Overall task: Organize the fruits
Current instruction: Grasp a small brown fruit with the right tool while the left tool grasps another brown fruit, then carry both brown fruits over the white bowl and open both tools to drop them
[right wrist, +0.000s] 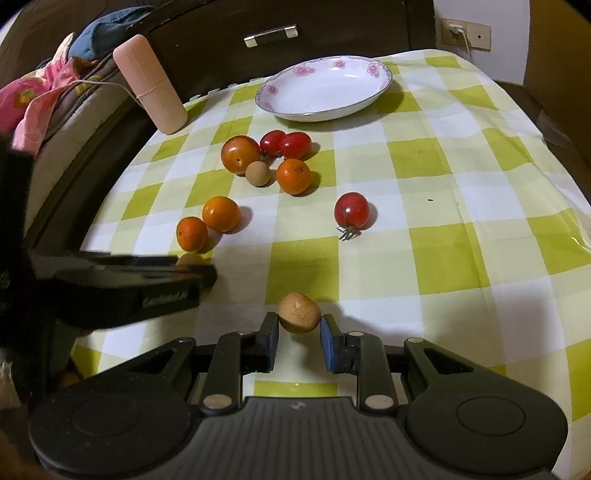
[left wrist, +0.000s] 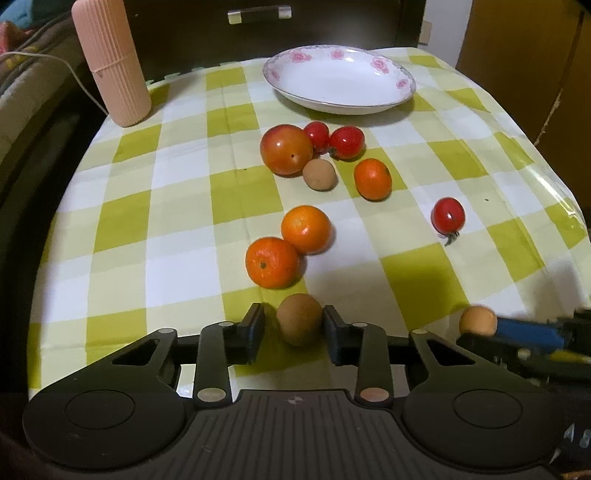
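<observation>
A brown longan (left wrist: 299,323) lies on the checked cloth between the fingers of my left gripper (left wrist: 294,321). The right pad touches it and a narrow gap shows at the left pad, so the jaws stand open. My right gripper (right wrist: 299,325) is shut on a tan longan (right wrist: 299,313) just above the cloth; that longan (left wrist: 477,320) also shows at the right of the left wrist view. A white plate (left wrist: 340,107) with pink flowers sits empty at the back. Loose between us lie two tangerines (left wrist: 272,262), a big tomato (left wrist: 286,149) and a lone cherry tomato (left wrist: 448,215).
A third tangerine (left wrist: 373,179), another longan (left wrist: 320,174) and two cherry tomatoes (left wrist: 346,142) cluster near the big tomato. A pink ribbed cylinder (left wrist: 110,62) stands at the back left corner. The table drops off at left and right; dark furniture (right wrist: 269,35) stands behind.
</observation>
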### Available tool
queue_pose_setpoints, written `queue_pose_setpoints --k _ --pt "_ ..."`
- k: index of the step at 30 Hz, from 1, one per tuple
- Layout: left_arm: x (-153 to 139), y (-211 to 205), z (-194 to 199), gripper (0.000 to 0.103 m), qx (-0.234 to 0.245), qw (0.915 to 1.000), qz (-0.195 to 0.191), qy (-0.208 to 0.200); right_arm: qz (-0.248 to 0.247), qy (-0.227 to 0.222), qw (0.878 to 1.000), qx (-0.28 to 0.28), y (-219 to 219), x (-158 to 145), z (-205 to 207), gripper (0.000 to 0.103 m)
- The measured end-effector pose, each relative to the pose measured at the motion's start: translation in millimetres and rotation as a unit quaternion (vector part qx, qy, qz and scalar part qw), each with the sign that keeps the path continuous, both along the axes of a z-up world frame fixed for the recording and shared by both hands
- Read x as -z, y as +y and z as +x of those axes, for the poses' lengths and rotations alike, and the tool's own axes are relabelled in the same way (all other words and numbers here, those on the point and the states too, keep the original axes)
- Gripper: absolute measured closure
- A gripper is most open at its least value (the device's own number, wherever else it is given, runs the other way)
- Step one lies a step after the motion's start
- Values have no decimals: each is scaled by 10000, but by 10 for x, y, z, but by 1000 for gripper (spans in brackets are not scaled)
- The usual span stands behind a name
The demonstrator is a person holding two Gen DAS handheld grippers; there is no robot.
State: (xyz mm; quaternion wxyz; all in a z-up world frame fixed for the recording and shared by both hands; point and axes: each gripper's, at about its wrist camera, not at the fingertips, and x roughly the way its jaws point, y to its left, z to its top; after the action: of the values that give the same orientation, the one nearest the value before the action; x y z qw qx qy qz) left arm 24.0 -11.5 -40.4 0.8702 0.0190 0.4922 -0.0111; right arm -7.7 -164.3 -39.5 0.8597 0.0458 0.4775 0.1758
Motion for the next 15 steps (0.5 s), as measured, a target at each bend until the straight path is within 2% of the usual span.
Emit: queue_pose_setpoints --k 2,9,15 --pt "-6 12 7 70 -18 10000 -46 -9 -12 -22 10000 22 -10 -12 -9 79" --pt "-41 27 -13 70 -39 9999 -141 61 -6 -132 9999 56 -42 -79 -7 79" --pt "-298 7 -38 70 -18 9993 -342 -148 34 -377 9992 83 -79 -247 71 79"
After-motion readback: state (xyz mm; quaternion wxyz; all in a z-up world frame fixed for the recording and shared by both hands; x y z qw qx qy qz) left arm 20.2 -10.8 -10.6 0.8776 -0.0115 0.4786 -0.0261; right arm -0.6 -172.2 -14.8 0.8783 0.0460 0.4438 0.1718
